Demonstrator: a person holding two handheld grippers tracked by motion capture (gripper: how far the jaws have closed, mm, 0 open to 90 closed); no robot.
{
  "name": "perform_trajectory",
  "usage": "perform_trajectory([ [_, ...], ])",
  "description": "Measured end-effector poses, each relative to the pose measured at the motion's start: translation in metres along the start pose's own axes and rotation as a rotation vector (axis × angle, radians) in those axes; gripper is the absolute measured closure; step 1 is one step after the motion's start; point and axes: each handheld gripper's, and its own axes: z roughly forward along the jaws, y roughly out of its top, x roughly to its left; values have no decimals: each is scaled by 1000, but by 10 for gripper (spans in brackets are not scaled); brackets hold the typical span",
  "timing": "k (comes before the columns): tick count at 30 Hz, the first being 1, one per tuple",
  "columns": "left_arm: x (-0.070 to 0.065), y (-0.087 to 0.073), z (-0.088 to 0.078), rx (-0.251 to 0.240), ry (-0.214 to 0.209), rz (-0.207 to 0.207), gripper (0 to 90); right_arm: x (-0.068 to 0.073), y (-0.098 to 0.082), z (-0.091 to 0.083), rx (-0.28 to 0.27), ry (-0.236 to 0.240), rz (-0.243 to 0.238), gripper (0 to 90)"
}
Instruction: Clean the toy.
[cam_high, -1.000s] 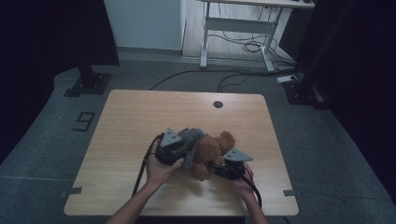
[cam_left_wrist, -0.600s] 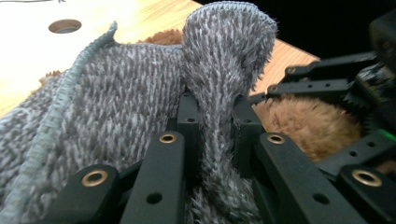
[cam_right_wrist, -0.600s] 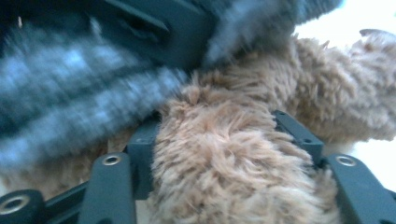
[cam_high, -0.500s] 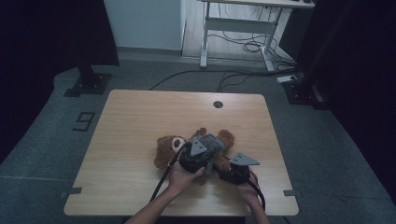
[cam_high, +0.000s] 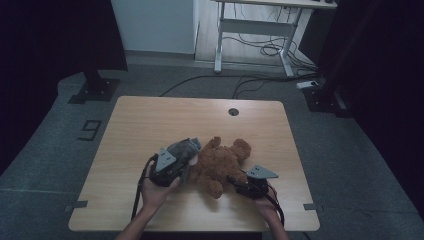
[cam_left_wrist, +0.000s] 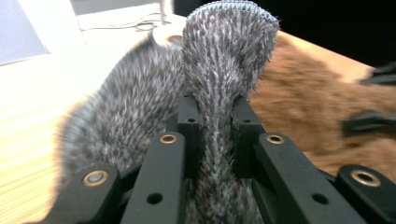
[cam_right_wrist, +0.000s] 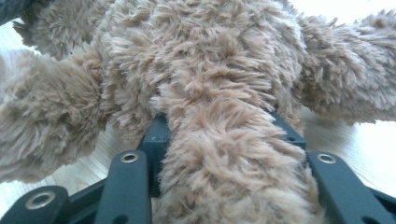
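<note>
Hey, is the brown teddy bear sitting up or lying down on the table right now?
Lying down. In the high view the teddy bear sprawls flat on the table, limbs spread, with a grey furry cloth against its left side.

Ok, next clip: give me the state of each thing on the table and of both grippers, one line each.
brown teddy bear: lying flat on the table, one limb clamped by the right gripper.
grey furry cloth: bunched beside the bear, touching it, pinched by the left gripper.
left gripper: shut on the grey furry cloth.
right gripper: closing, shut on a limb of the bear.
table: bears both things.
</note>
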Motion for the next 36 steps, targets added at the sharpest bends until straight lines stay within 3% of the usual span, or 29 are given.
perform_trajectory([
  [3, 24, -14, 4, 49, 24, -62, 780, 1, 0, 0, 1, -1, -3, 526],
  [6, 37, -25, 6, 81, 51, -92, 781, 1, 0, 1, 0, 1, 1, 526],
  [10, 48, -33, 8, 151, 91, -79, 780, 0, 0, 1, -1, 7, 9, 527],
  [12, 51, -30, 6, 144, 78, -102, 780, 0, -1, 1, -2, 8, 9, 527],
  [14, 47, -18, 0, 110, 67, -97, 781, -1, -1, 1, -2, 6, 9, 527],
  [17, 33, 9, -9, 43, 31, -60, 782, -1, -1, 1, -3, 7, 10, 527],
  [20, 11, 39, -6, 3, -26, -25, 781, 0, 0, 1, -4, 4, 11, 527],
  [22, -7, 55, 5, 3, -63, 4, 779, 0, 0, 1, -4, 3, 12, 527],
  [26, -48, 77, 38, 47, -142, 71, 777, 0, -1, 1, -5, 4, 8, 526],
  [28, -68, 83, 57, 83, -163, 110, 776, 0, -1, 1, -7, 5, 8, 526],
  [31, -88, 85, 85, 142, -189, 134, 776, 0, -1, 1, -8, 4, 7, 526],
  [35, -98, 68, 113, 232, -150, 189, 773, 1, -3, 1, -5, 4, 8, 535],
  [36, -97, 63, 114, 222, -151, 178, 774, 1, -3, 1, 1, 3, 8, 539],
])
